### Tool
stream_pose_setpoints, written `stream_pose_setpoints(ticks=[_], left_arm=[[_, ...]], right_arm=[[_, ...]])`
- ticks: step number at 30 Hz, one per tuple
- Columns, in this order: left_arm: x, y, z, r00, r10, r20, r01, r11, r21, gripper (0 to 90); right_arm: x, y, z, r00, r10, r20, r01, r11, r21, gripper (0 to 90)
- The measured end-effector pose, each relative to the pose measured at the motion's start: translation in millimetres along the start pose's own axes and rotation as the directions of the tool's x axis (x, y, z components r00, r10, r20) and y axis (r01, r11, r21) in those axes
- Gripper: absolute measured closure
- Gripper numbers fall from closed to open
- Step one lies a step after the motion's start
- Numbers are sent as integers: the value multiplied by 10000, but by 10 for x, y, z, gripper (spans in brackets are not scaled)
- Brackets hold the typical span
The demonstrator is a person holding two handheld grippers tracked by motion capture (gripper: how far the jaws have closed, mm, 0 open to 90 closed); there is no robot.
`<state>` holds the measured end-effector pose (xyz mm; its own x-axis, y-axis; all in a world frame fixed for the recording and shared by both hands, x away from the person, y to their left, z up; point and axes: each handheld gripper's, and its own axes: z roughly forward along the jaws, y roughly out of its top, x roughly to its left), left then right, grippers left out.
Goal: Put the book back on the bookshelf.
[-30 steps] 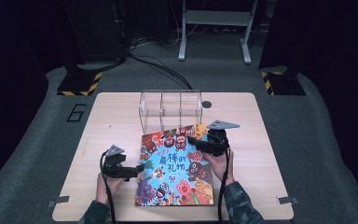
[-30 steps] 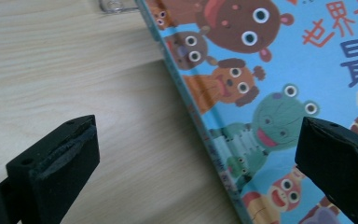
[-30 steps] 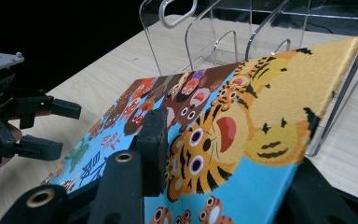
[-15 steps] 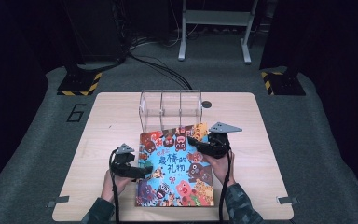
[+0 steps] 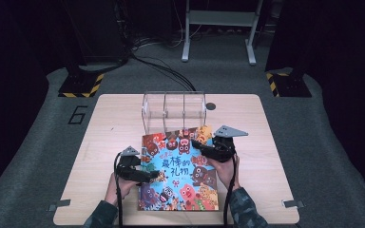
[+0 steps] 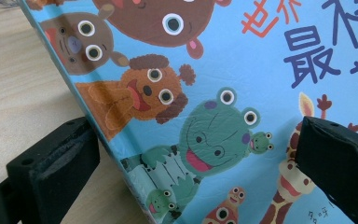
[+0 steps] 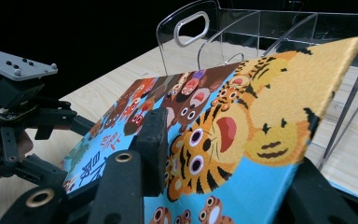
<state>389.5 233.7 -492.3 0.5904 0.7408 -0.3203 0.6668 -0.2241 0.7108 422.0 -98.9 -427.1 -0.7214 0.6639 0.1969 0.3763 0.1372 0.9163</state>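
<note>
The picture book (image 5: 179, 172) lies on the wooden surface (image 5: 104, 128), far edge lifted just before the clear rack (image 5: 173, 110). The left gripper (image 5: 145, 175) straddles its left edge, jaws apart; the right gripper (image 5: 204, 147) is clamped on its far right corner. Bare surface lies either side; dark floor (image 5: 38, 142) surrounds.

Dim room, grey carpet (image 5: 38, 156), light wooden table (image 5: 119, 118), black cables (image 5: 161, 71).
</note>
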Motion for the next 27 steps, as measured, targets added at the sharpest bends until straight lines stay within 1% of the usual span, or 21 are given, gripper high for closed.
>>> stream_pose_setpoints(ticks=[4,7,8,10,11,12,13,15,16,18,19,21,22,23,24,25,26,27], left_arm=[[1,1,1,10000,-23,14,23,10000,16,0],[4,6,-5,9999,-38,114,37,9999,107,0],[10,7,-8,9999,47,123,-49,9999,158,0],[16,7,-6,9997,87,207,-92,9997,220,0],[18,3,3,9998,100,186,-103,9998,144,0],[26,2,5,9996,146,230,-150,9998,163,0],[40,4,-1,9991,201,372,-212,9994,290,0],[41,-5,-3,9989,145,443,-161,9992,353,0],[39,-8,-3,9990,75,444,-89,9994,325,2],[42,-3,-6,9988,137,465,-153,9993,341,5],[41,-1,-3,9990,198,413,-209,9994,274,5],[48,4,-22,9984,241,520,-259,9991,339,10],[56,-1,-26,9980,292,553,-308,9991,286,16],[55,-16,-27,9983,121,576,-126,9999,86,27],[65,-23,-32,9984,153,545,-151,9999,-32,39],[71,-23,-46,9981,151,599,-153,9999,23,46],[75,-24,-52,9975,258,650,-266,9996,116,48],[75,-23,-54,9975,321,622,-328,9994,91,48]], right_arm=[[-5,4,7,10000,-41,-31,41,10000,-17,596],[-3,5,6,10000,-59,-49,59,10000,-32,595],[-1,5,4,10000,-54,-51,54,10000,-36,595],[-4,4,5,10000,-22,-69,21,10000,-34,595],[-8,3,3,10000,23,-86,-23,10000,12,595],[-12,1,10,9999,58,-88,-58,10000,-12,595],[-16,0,13,9999,62,-107,-61,10000,15,594],[-17,3,17,9999,63,-135,-62,10000,76,594],[-16,5,18,9999,50,-144,-49,10000,84,594],[-9,7,16,9999,48,-139,-47,10000,73,593],[-10,7,13,9999,1,-161,0,10000,64,593],[-8,8,6,9998,-27,-181,28,10000,35,592],[-8,6,5,9999,-5,-170,6,10000,23,592],[-7,5,0,9999,29,-171,-28,10000,55,591],[-7,1,1,9999,69,-152,-69,10000,29,590],[-10,0,3,9998,104,-148,-103,9999,46,589],[-11,-2,1,9998,120,-143,-119,9999,47,589],[-9,-2,-2,9998,129,-122,-128,9999,80,587]])
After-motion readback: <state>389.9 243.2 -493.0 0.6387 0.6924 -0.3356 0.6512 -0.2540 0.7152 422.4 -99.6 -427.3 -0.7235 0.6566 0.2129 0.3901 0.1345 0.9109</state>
